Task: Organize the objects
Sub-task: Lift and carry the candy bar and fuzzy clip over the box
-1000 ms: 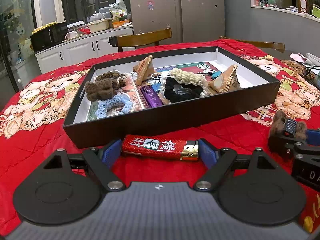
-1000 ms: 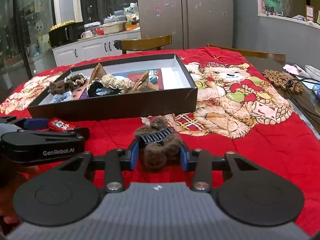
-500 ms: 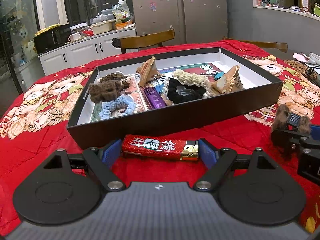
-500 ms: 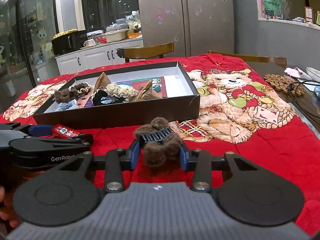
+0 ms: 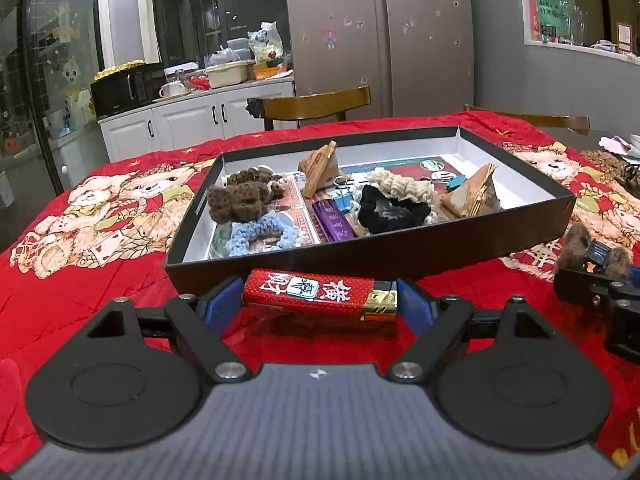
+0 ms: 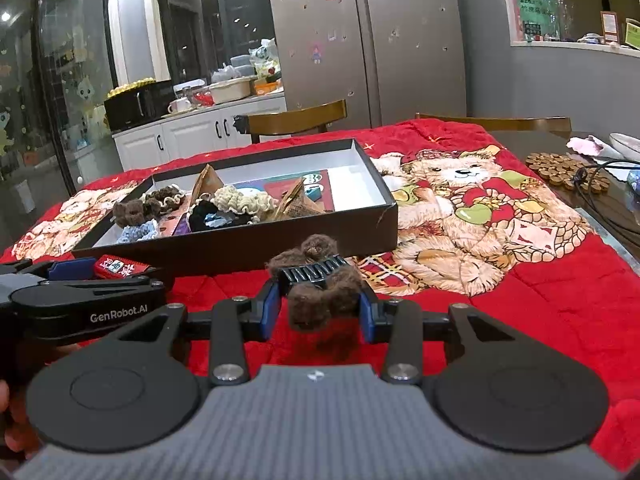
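Observation:
A red lighter (image 5: pixel 320 294) with white characters and a gold cap lies crosswise between the blue pads of my left gripper (image 5: pixel 320 306), which is shut on it just above the red cloth. My right gripper (image 6: pixel 319 314) is shut on a brown fuzzy hair claw (image 6: pixel 316 280) with a black toothed clip. Both hover in front of a shallow black box (image 5: pixel 360 258) with white inner walls. Inside it lie scrunchies in brown (image 5: pixel 240 200), blue, cream and black, a purple lighter (image 5: pixel 334 224), binder clips and two tan pyramid packets. The left gripper with the red lighter (image 6: pixel 120 267) shows at the right wrist view's left edge.
A red bear-print cloth (image 6: pixel 500 280) covers the table. Wooden chairs (image 5: pixel 316 106) stand behind it, with a kitchen counter and a fridge farther back. A wooden bead trivet (image 6: pixel 568 170) and a black cable lie on bare table at the right. A hand (image 6: pixel 12 420) shows at lower left.
Both views have tilted up a little, so the box and room sit lower in frame. Both grips are unchanged, and the two grippers have hardly shifted over the cloth.

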`<action>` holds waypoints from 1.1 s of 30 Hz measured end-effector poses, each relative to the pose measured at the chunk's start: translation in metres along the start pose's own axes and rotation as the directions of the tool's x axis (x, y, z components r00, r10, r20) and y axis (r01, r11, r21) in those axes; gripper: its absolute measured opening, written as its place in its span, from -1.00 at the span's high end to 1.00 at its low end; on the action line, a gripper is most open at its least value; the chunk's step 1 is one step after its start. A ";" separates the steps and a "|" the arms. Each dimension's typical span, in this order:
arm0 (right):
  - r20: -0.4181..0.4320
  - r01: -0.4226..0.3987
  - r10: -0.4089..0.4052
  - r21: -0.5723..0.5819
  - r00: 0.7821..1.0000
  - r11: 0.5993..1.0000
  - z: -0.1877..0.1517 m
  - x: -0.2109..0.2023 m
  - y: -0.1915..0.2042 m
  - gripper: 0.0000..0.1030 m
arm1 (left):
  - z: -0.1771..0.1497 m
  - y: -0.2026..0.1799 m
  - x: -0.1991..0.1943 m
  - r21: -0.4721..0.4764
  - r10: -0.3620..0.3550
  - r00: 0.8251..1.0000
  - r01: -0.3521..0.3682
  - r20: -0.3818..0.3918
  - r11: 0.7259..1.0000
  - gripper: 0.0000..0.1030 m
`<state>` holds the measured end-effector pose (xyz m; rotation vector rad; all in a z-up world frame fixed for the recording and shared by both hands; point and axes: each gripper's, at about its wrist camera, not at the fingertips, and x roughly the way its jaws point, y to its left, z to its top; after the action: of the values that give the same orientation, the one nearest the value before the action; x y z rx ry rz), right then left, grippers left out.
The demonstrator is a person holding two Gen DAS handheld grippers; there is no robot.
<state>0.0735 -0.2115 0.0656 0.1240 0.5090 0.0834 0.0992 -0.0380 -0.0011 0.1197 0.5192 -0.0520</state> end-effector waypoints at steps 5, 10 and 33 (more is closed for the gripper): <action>0.014 -0.004 0.004 -0.003 1.000 1.000 0.001 -0.001 0.000 0.15 | 0.000 0.001 -0.002 -0.010 -0.007 1.000 0.007 0.012 1.000 -0.67; 0.024 -0.011 0.011 -0.020 1.000 1.000 0.003 -0.002 0.004 0.14 | 0.000 -0.001 -0.005 -0.002 -0.001 1.000 0.001 0.027 1.000 -0.67; -0.166 -0.037 0.045 0.050 0.985 0.998 0.143 0.055 0.003 0.13 | 0.117 0.014 0.024 -0.074 -0.149 0.989 0.149 0.009 0.986 -0.67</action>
<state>0.1910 -0.2160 0.1634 0.1741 0.6763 0.1232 0.1784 -0.0394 0.0896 0.0080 0.5256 -0.1790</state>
